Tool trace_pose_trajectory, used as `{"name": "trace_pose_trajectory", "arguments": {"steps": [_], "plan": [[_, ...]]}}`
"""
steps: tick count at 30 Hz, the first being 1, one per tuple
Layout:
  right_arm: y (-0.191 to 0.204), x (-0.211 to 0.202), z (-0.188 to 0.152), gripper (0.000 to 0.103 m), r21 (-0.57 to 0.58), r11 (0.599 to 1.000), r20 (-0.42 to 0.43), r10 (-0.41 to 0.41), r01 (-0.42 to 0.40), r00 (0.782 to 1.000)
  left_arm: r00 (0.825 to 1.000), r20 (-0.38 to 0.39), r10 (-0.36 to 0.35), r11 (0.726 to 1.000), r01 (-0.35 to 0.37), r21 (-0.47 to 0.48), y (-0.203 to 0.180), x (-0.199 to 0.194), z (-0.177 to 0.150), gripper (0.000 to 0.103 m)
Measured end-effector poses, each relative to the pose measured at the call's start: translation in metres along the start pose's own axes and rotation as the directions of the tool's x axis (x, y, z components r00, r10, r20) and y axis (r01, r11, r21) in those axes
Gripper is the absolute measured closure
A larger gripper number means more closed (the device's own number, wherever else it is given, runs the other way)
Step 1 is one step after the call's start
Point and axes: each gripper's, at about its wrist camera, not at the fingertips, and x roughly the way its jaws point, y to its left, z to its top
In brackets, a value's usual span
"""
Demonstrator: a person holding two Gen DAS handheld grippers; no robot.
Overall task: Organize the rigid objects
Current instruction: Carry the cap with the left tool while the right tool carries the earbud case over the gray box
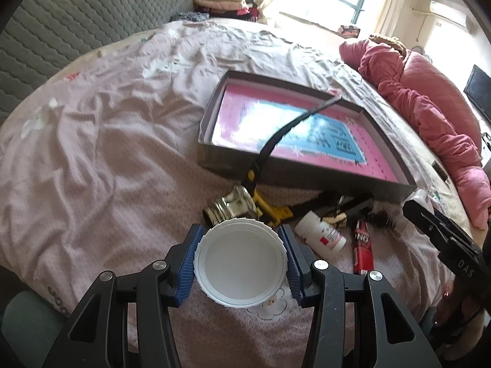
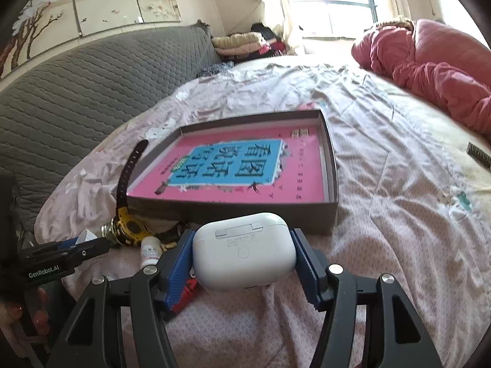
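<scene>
My left gripper (image 1: 241, 231) is shut on a white round lid (image 1: 242, 263), its hollow side facing the camera, held above the bed. Just beyond it lie a gold metal piece (image 1: 230, 205), a yellow watch (image 1: 271, 211) with its black strap leaning over the box wall, a white pill bottle (image 1: 322, 233) and a red pack (image 1: 363, 251). My right gripper (image 2: 243, 233) is shut on a white earbud case (image 2: 244, 254), hinge side up. Ahead of both stands a shallow grey box (image 2: 245, 211), also seen in the left wrist view (image 1: 221, 165), with a pink and blue printed floor.
Everything lies on a bed with a wrinkled pale pink sheet (image 2: 383, 184). A bunched pink quilt (image 2: 429, 67) fills the far right, and a grey quilted headboard (image 2: 76, 92) runs along the left. The left gripper's black frame (image 2: 61, 257) shows beside the watch (image 2: 130, 225).
</scene>
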Motion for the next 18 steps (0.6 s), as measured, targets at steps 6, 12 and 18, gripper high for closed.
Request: {"name": "trace_pose_trajectory", "arguments": {"steps": [6, 12, 18], "plan": [[0.003, -0.004, 0.004, 0.042, 0.005, 1.0, 0.048, -0.018, 0.018, 0.999, 1.0, 0.031, -0.003, 1.0, 0.003, -0.009, 0.001, -0.006, 0.012, 0.052], [0.0, -0.003, 0.008, 0.042, 0.023, 0.999, 0.071, -0.049, 0.048, 0.996, 0.999, 0.05, 0.003, 1.0, -0.003, -0.003, 0.002, -0.007, 0.024, 0.052], [-0.003, -0.008, 0.011, 0.042, 0.036, 0.997, 0.102, -0.071, 0.067, 0.992, 0.997, 0.07, -0.007, 1.0, 0.006, 0.007, 0.003, -0.003, 0.039, 0.052]]}}
